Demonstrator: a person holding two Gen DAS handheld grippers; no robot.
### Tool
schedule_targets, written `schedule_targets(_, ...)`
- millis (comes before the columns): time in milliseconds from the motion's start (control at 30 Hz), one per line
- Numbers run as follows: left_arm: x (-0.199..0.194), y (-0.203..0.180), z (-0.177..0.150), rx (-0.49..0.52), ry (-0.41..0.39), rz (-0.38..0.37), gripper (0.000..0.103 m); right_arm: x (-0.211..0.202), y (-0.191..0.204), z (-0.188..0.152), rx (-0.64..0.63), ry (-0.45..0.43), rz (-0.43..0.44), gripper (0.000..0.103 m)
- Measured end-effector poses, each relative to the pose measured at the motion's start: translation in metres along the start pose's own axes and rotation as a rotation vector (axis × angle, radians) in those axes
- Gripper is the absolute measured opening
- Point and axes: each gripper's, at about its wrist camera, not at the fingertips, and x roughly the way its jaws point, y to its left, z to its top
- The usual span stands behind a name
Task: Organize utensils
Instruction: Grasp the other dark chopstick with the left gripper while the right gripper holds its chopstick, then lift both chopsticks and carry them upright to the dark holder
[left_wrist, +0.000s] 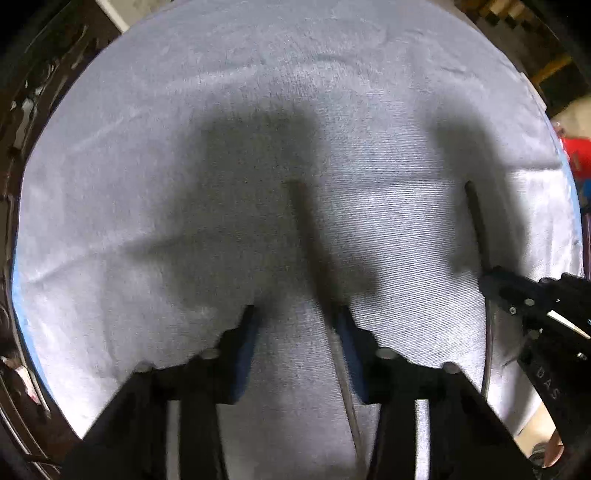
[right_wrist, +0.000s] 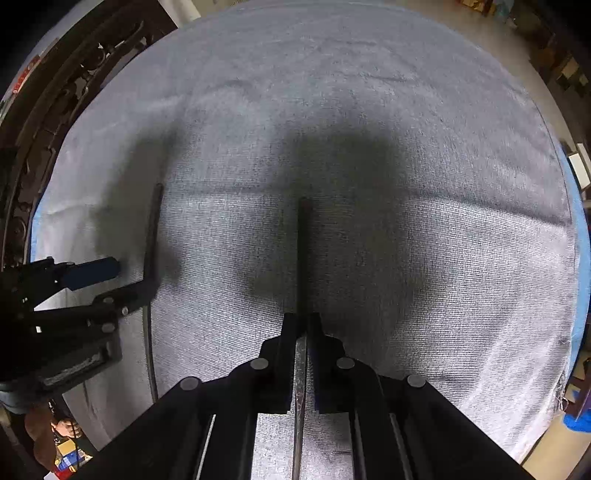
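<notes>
Two slim utensils with dark handles lie parallel on a grey cloth (left_wrist: 258, 110). In the left wrist view, one utensil (left_wrist: 306, 229) runs between my left gripper's (left_wrist: 297, 321) fingers, close against the right blue pad (left_wrist: 351, 350). The left pad stands apart from it, so the jaws are open. In the right wrist view, my right gripper (right_wrist: 301, 325) is shut on the other utensil (right_wrist: 303, 251), just where its dark handle meets the metal shaft. That view also shows the left gripper (right_wrist: 133, 277) beside its utensil (right_wrist: 153, 229). The right gripper (left_wrist: 491, 280) sits on its utensil (left_wrist: 476, 221) at the left wrist view's right edge.
The cloth covers a table with a blue edge (right_wrist: 581, 229). Dark carved wooden furniture (right_wrist: 55, 96) stands along the left side. Floor and clutter (left_wrist: 576, 155) show beyond the right edge. A person's hand (left_wrist: 554, 450) shows at the lower right.
</notes>
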Motion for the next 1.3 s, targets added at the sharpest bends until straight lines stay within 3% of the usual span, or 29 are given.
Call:
schedule_targets(33,0.000,-0.001,0.002,0.014,0.015,0.002,0.011,0.008,0.002,-0.001,-0.002,0.001,0.000,0.008)
schedule_targets(100,0.001,-0.002,0.003,0.054,0.047,0.001,0.006,0.016,0.008,0.006,-0.010,0.007,-0.005,0.008)
schedule_targets(333,0.005,0.013,-0.007,0.157,0.135,0.033,0.006,0.022,0.022,0.006,-0.048,0.055,-0.030,0.008)
schedule_targets(700,0.003,0.010,-0.005,0.167,0.124,0.032,0.005,0.042,0.052,0.030,-0.089,0.136,-0.093,0.009)
schedule_targets(900,-0.002,0.043,-0.027,0.112,0.095,-0.024,0.005,0.042,0.042,0.022,-0.031,0.097,-0.032,0.007)
schedule_targets(1133,-0.027,0.085,-0.066,-0.023,-0.023,-0.143,0.005,0.023,0.023,-0.009,0.066,-0.029,0.065,0.007)
schedule_targets(1300,-0.032,0.107,-0.095,-0.100,-0.074,-0.177,0.005,0.010,0.017,-0.030,0.108,-0.095,0.108,0.007)
